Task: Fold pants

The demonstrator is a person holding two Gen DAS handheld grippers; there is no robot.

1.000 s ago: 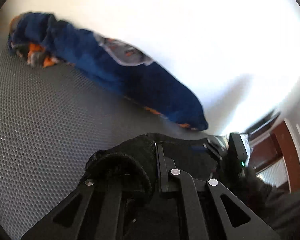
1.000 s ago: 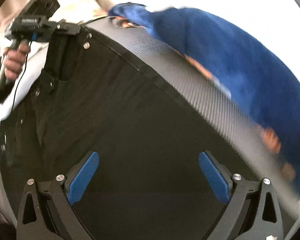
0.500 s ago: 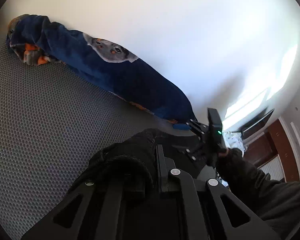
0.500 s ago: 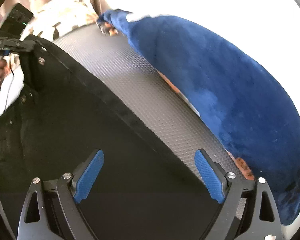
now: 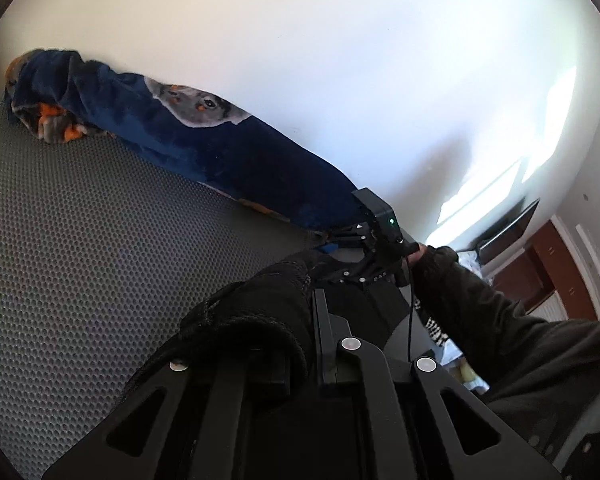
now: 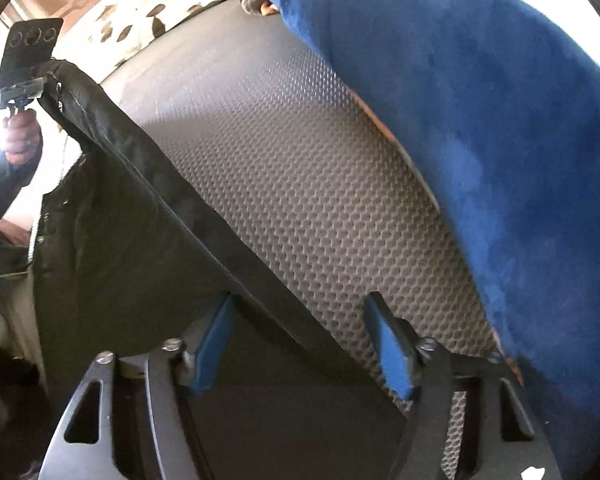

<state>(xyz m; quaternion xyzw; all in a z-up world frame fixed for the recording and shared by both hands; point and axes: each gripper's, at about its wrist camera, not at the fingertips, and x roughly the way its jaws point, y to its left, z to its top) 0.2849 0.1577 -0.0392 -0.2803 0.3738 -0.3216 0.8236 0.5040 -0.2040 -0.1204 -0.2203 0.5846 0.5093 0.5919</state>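
Closest in, left hand-held gripper (image 5: 316, 344): jaws pressed together, a thick bunched wad of the black pants (image 5: 260, 312) pinched between them and spilling over the left finger. Seen from the right wrist, that same gripper up at the far corner of the pants, hoisting a waistband or hem corner clear of the grey honeycomb mat (image 6: 300, 168).

Right hand-held gripper (image 6: 304, 344): blue pads (image 6: 212, 352) spread wide, nothing clamped yet. Straddling the taut dark edge of the pants, which runs diagonally down from the lifted corner and passes between the fingers. Whether a pad already touches the cloth: cannot tell.

Pants themselves: partly hanging in the air from the left grip, the rest draped down toward the near side of the mat.

Beyond the pants, across a bare strip of mat: a rolled blue blanket (image 6: 480, 140) with orange and grey print, lying along the mat's far edge against a white wall (image 5: 340, 80). Past the lifted corner, a spotted pillow (image 6: 152, 12).

Risks from here, as a judgement: closing the right pads off the hem line and catching only one layer, leaving the fold skewed; slack in the edge letting it slip out before the pinch; the bulky left wad sliding free under a pull; a wide swing dragging cloth onto the blanket.
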